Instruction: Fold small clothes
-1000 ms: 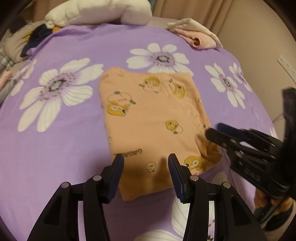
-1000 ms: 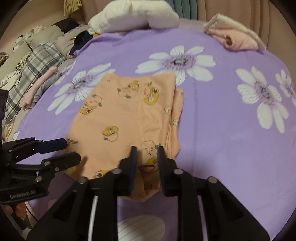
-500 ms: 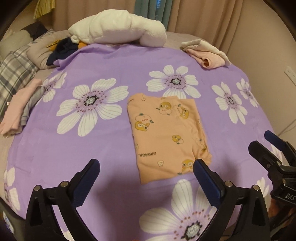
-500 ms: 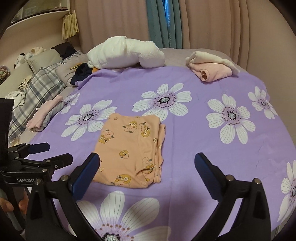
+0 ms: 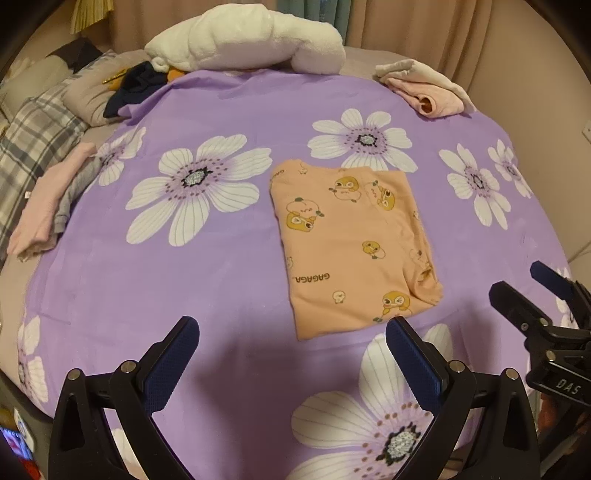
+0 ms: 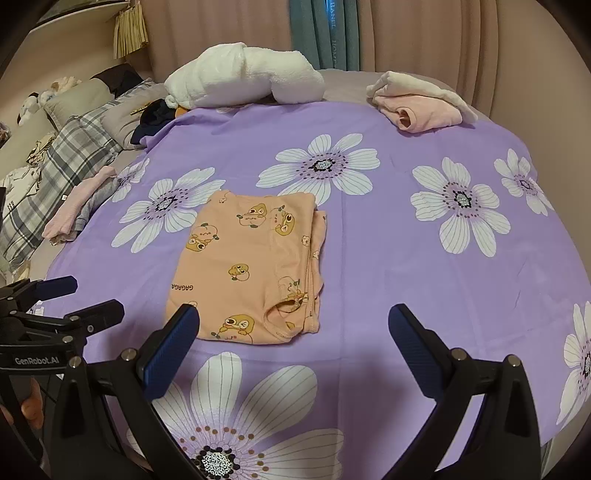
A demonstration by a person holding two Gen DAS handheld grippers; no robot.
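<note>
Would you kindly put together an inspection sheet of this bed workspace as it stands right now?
Surface: purple flowered bedsheet, smooth.
Job's things: peach duck-print garment folded into a rectangle, lying flat, untouched.
Clutter: white rolled blanket at the far edge; pink and cream clothes far right; pink and grey clothes and plaid bedding at the left.
Grippers: left tool and right tool both open, having just opened, nothing between the jaws.
Cables: nothing seen.
Surroundings: beige and teal curtains behind the bed.

A purple flowered sheet (image 6: 406, 288) covers the bed, a white towel (image 6: 243, 77) rolled at its far edge, beige curtains (image 6: 424, 37) behind.
</note>
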